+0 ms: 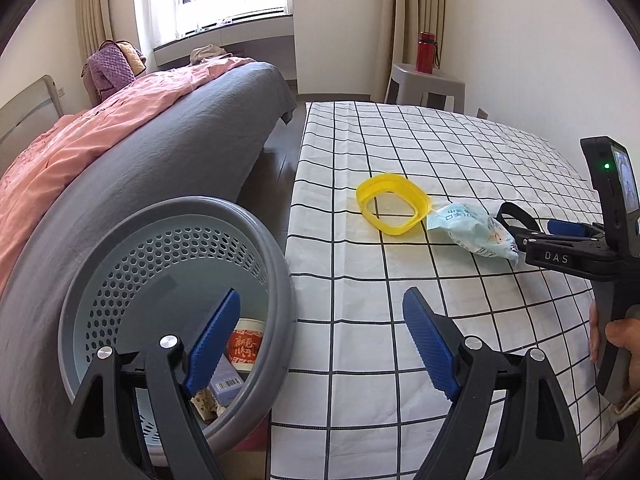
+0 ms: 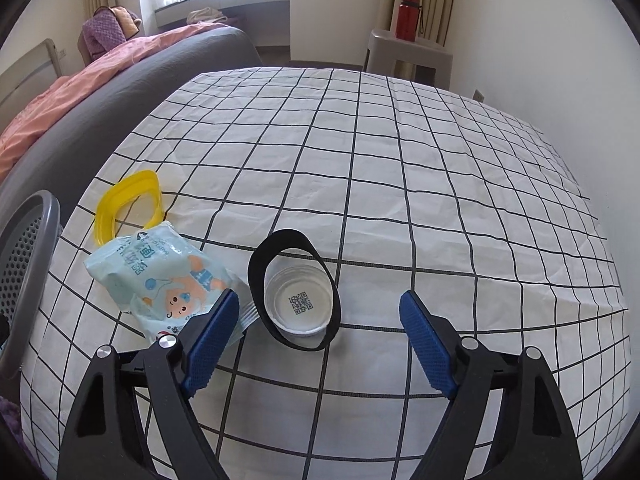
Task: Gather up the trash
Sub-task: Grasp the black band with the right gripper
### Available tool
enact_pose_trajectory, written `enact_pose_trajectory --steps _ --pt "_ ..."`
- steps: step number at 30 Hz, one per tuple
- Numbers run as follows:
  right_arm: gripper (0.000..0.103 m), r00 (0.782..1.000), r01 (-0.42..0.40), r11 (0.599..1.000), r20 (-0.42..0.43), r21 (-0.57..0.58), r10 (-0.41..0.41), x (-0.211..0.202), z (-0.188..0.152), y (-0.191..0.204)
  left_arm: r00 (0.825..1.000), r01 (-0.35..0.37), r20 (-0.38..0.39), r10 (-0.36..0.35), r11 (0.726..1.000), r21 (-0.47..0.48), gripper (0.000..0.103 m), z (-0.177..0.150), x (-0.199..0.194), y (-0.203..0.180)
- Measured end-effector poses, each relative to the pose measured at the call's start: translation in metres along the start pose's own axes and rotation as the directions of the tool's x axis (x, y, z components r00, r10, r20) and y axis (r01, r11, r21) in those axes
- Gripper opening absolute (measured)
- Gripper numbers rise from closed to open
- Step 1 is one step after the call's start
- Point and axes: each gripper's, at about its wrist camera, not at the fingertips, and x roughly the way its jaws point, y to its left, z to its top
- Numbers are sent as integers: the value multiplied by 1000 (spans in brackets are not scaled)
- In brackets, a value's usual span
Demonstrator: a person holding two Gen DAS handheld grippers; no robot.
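Note:
On the checked tablecloth (image 2: pixel 400 160) lie a yellow plastic ring (image 2: pixel 128 204), a pale blue wipes packet (image 2: pixel 168 280) and a small white tub with a black rim (image 2: pixel 298 300). My right gripper (image 2: pixel 320 300) is open, and the tub sits just beyond its tips, untouched. Its left finger overlaps the packet's corner. My left gripper (image 1: pixel 322 300) is open and empty, between the table edge and a grey perforated trash basket (image 1: pixel 280 280) holding several wrappers. The left wrist view also shows the yellow ring (image 1: pixel 394 208), the packet (image 1: pixel 472 232) and the right gripper (image 1: pixel 536 230).
A bed with a grey sheet (image 1: pixel 160 160) and pink quilt (image 1: pixel 80 140) stands left of the basket. A grey stool (image 2: pixel 412 56) with a red bottle (image 2: pixel 408 16) is beyond the table. A hand (image 1: pixel 620 340) holds the right gripper's handle.

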Motion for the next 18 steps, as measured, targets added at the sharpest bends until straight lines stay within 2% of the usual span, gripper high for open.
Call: enact_pose_trajectory --steps 3,9,11,13,18 --pt "70 1000 -4 1000 -3 -15 4 0 1 4 1000 2 -3 -2 1000 3 80 -1 1 -2" --pt "41 999 -31 999 -24 -27 31 1 1 8 1000 -7 -1 7 1000 6 80 -1 1 -3" --pt "38 999 -42 999 -22 -17 42 -1 1 6 1000 -9 1 9 1000 7 80 -1 1 -4" --pt "27 998 -56 998 -18 -3 56 -4 1 3 1000 -13 5 13 1000 8 80 -2 0 -4" --pt "22 997 -74 997 -4 21 74 -14 -1 -7 1000 -17 8 17 1000 17 80 -3 -1 -8"
